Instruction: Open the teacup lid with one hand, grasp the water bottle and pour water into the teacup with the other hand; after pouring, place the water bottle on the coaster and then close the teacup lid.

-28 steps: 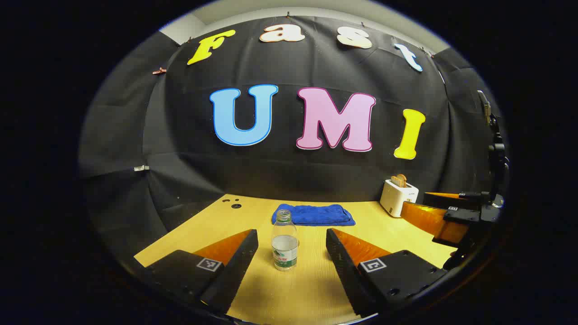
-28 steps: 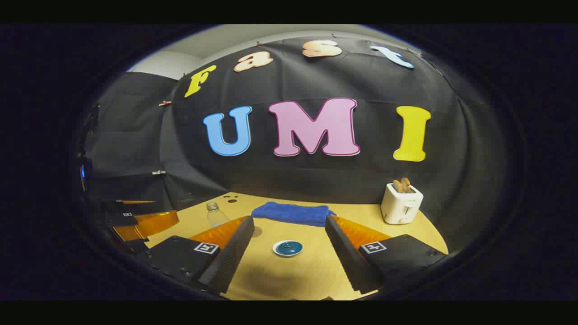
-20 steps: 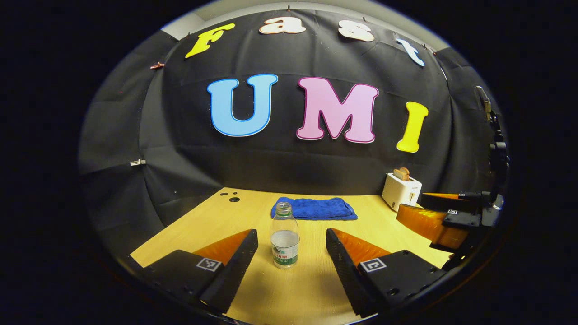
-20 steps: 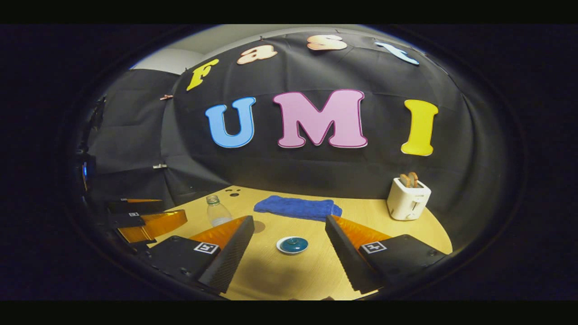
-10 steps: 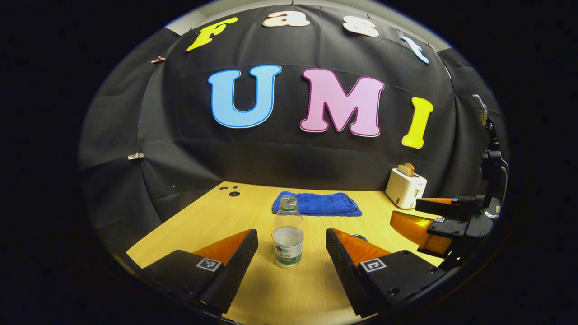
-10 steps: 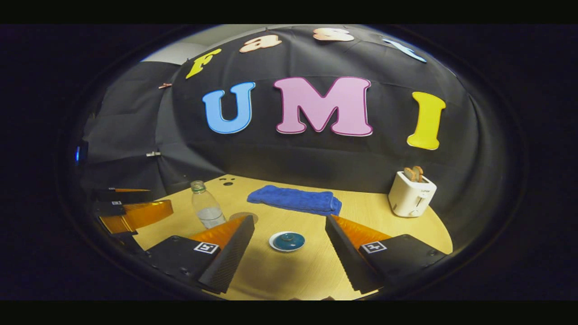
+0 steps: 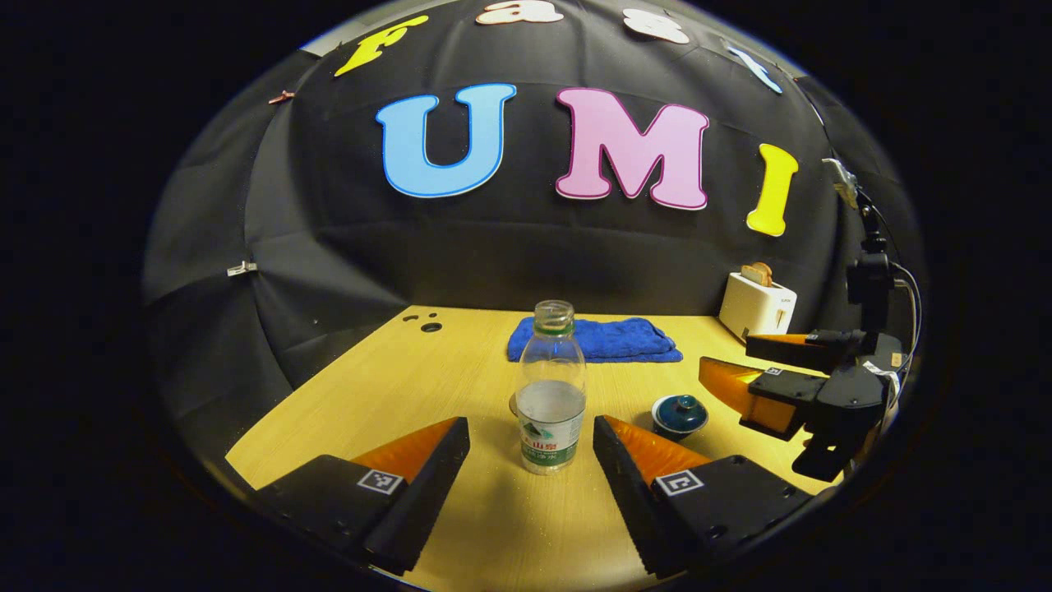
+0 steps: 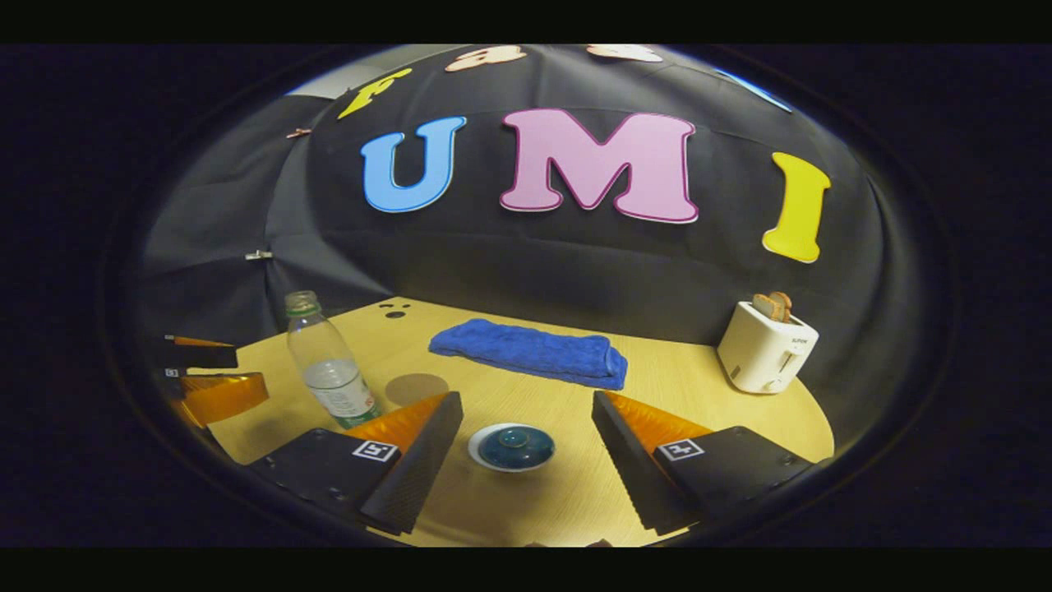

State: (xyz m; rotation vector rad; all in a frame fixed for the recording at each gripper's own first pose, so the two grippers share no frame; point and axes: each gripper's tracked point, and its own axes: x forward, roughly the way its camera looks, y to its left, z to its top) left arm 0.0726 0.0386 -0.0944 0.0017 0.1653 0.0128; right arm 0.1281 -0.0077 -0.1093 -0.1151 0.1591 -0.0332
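Free room and obstacles. Left gripper [image 7: 531, 436], fingers spread: open table [image 7: 370, 386] on both sides of the upright water bottle [image 7: 551, 395], which stands in the gap ahead. Right gripper [image 8: 526, 427], also spread: the lidded teacup [image 8: 511, 446] lies in its gap, bare wood around it. Coaster [image 8: 417, 387] sits near the bottle, seemingly apart. Blue towel [image 8: 530, 352] and toaster [image 8: 766, 345] bound the far edge.

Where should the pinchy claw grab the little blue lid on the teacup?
Probably by the small round knob on top of the teacup lid, coming straight down from above. The lid is a low dome sitting flat on the teacup, so its sloping sides give little to pinch, while the knob sticks up in the middle. The right gripper already has its jaws open to either side of it.
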